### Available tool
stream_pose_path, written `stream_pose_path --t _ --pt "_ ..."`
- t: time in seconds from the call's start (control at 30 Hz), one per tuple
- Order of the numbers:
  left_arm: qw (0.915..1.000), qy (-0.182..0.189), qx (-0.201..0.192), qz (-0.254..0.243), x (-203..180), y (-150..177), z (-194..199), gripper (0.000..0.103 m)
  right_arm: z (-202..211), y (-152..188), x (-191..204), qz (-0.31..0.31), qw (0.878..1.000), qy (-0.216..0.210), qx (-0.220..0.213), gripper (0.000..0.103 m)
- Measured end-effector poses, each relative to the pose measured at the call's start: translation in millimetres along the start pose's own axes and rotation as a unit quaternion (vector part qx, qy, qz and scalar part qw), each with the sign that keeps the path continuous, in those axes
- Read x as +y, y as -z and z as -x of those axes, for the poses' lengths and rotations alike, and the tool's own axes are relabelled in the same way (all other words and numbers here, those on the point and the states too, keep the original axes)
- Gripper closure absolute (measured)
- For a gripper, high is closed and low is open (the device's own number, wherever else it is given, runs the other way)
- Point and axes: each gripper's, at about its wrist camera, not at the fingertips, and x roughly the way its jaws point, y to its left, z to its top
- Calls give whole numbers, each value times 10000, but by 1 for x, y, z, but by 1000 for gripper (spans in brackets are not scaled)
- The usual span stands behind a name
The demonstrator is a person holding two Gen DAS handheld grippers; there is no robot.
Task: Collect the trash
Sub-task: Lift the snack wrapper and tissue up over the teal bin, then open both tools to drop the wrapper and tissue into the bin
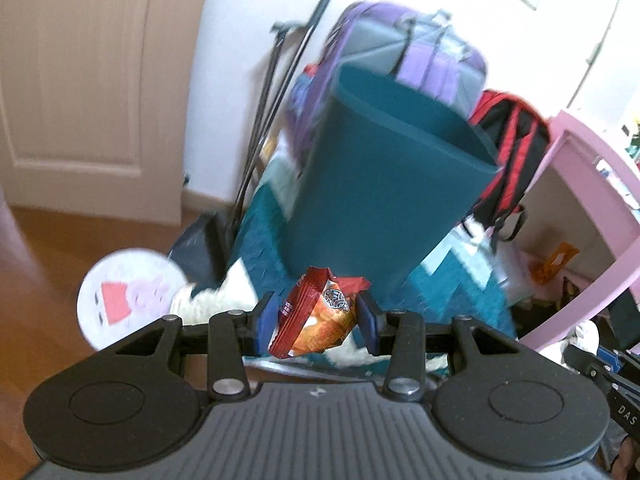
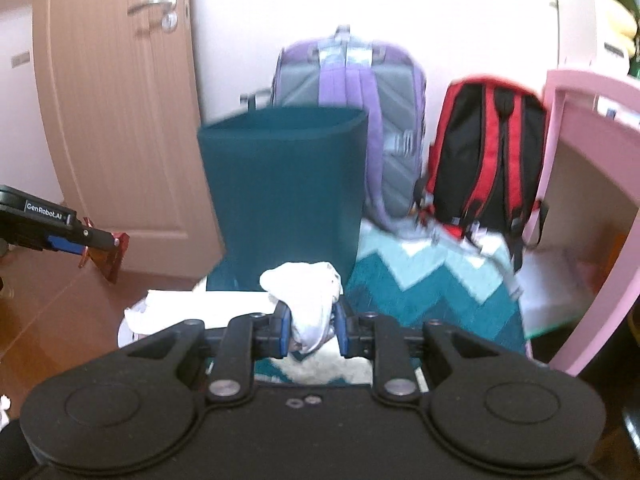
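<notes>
Currently, the snack wrapper [image 1: 316, 316], red and orange, sits clamped between the blue pads of the left tongs [image 1: 318, 318], which are closed on it. It is held in the air in front of the lower wall of the teal bin [image 1: 372, 184]. In the right wrist view the same wrapper [image 2: 110, 256] shows at the tip of the left tongs [image 2: 105, 255], left of the bin [image 2: 280, 184] and well apart from it.

The crumpled white tissue [image 2: 306, 300] is gripped by the right tongs [image 2: 310, 322], closed on it, with most of the wad bulging above the pads. It is held near the base of the bin.

The bin stands on a teal and white zigzag rug [image 2: 432, 300]. A purple backpack [image 2: 360, 80] stands behind the bin; a red and black backpack [image 2: 484, 152] stands to its right. Both lean at the white wall [image 2: 240, 40]. A pink cabinet [image 2: 580, 120] borders the rug on the right. A wooden door [image 2: 120, 100] is on the left. A round white plate with a cartoon pig [image 1: 128, 296] lies on the wooden floor [image 1: 40, 300].
</notes>
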Motion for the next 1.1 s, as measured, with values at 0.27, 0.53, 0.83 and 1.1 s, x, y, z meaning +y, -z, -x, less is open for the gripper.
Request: stream_pose_path --t 0.27,0.53,0.83,1.1 --pt "9985 167 -459 -258 -60 -44 21 61 12 -55 -17 99 9980 291 -549 82" --pt "9962 162 -737 -436 -101 -95 18 61 -3 -114 -20 352 9932 628 -916 82" --pt "9940 12 -893 -639 -124 -150 -18 61 -59 -160 -10 701 9898 821 -931 82" --pt "9959 -138 -594 -667 -115 -174 -79 61 -125 -173 -1 857 9930 595 -552 82"
